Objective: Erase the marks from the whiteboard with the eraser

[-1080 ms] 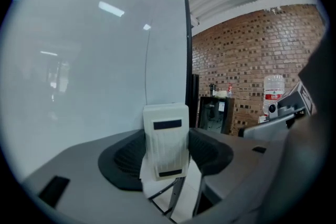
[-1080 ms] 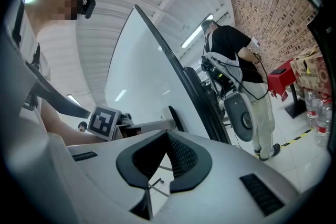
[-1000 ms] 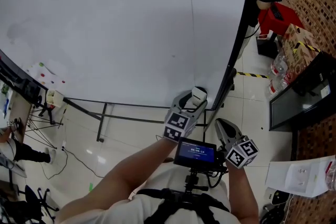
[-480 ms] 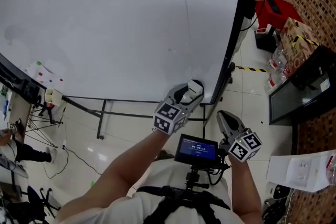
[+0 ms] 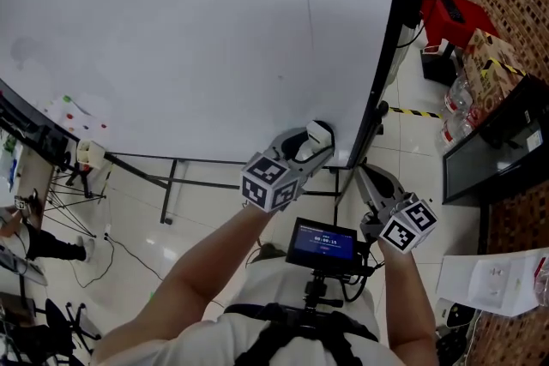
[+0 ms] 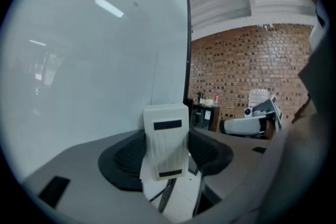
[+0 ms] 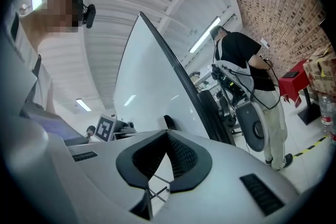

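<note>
Now | left gripper (image 5: 310, 143) fingers clamped on eraser (image 6: 166, 139) between them | right gripper (image 7: 167, 136) fingers together

Whiteboard (image 5: 171, 30) cut off at head view's top and left edges, eraser (image 6: 166, 139) far face turned from view

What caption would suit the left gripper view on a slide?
Left gripper holds a white eraser upright, next to the whiteboard.
</note>
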Demonstrator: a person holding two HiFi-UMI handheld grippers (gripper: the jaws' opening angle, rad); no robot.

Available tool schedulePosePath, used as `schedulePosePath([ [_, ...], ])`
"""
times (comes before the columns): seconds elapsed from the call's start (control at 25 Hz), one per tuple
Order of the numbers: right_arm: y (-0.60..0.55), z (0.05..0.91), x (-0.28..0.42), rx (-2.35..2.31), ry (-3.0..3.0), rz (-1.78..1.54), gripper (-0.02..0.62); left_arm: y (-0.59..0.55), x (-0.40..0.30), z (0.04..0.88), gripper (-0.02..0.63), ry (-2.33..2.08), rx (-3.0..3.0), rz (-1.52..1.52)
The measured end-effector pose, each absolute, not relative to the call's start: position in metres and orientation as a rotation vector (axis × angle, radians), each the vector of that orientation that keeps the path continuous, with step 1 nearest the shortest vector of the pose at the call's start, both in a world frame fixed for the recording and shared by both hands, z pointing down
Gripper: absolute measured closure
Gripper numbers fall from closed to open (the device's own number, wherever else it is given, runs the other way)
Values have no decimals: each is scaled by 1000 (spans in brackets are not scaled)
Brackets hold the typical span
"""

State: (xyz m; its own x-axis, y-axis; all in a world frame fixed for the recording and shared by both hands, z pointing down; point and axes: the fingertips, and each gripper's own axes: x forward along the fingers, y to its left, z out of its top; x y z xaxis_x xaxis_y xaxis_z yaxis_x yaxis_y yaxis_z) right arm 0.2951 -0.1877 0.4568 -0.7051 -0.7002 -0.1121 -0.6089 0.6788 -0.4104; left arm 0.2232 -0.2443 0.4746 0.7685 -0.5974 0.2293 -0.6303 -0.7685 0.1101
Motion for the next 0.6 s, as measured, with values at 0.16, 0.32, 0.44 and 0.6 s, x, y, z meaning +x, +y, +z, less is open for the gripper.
schedulePosePath([
  [0.16, -193, 428, 291, -1005, 2632, -444, 580, -243, 219, 440, 347, -943, 2818, 235],
  [0.32, -195, 408, 282, -965, 2647, -394, 580, -243, 217, 405, 347, -971, 2883, 216],
  [0.44, -196, 404, 274, -954, 2655, -382, 580, -242, 215, 390, 347, -975, 2906, 178],
  [0.6, -199, 418, 265, -965, 2657, -430, 580, -240, 215, 395, 344, -961, 2943, 163],
])
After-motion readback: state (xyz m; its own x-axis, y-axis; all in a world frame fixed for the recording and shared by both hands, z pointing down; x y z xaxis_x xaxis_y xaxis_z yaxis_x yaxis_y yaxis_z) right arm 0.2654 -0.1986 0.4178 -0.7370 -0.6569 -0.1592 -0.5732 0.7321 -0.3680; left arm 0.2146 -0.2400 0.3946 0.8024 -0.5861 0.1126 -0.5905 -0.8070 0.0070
